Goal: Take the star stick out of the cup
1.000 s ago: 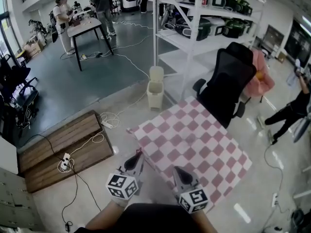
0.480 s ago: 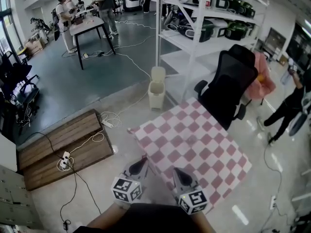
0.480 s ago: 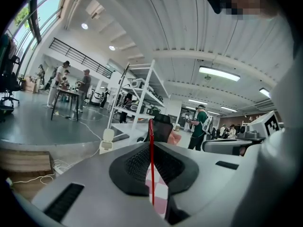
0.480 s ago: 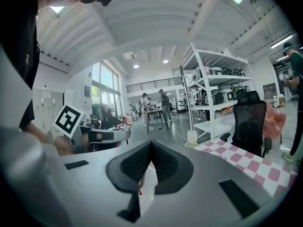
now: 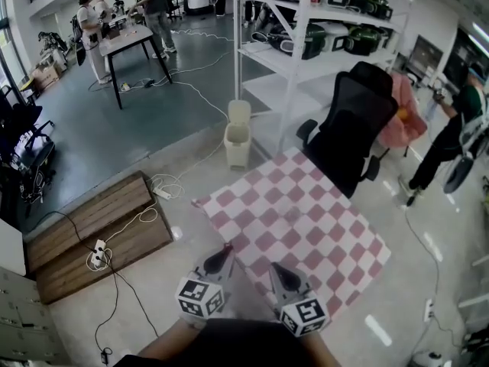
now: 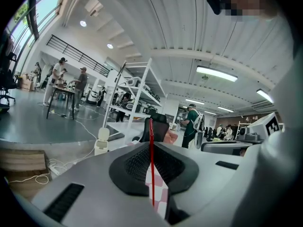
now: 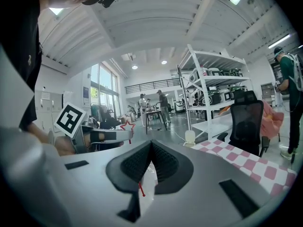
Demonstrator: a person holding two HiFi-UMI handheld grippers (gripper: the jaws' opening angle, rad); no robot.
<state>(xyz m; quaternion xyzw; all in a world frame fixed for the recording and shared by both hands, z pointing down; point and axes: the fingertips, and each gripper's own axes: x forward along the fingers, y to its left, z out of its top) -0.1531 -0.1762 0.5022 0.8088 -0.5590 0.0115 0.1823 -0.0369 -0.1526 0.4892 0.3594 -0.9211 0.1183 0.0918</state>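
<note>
My left gripper point(image 5: 221, 257) is shut on the star stick point(image 6: 151, 169), a thin red rod that runs lengthwise between its pads and pokes past the tips. In the right gripper view its red star point(image 7: 126, 126) shows at the left gripper's tip, beside the marker cube point(image 7: 70, 118). My right gripper point(image 5: 280, 271) is held beside the left one, close to my body, jaws together. A short red stick end point(image 7: 141, 189) pokes out low between its pads. No cup shows in any view.
A table with a pink-and-white checked cloth point(image 5: 306, 228) stands just ahead. Behind it are a black office chair point(image 5: 351, 128), white shelving point(image 5: 306, 44) and a small white bin point(image 5: 238, 134). Wooden boards point(image 5: 92, 228) with cables lie left. A person point(image 5: 447, 136) walks at the right.
Both grippers stay low by my body; the left one has drifted slightly right. The view has shifted a little, and the person at the right has moved nearer the chair.
</note>
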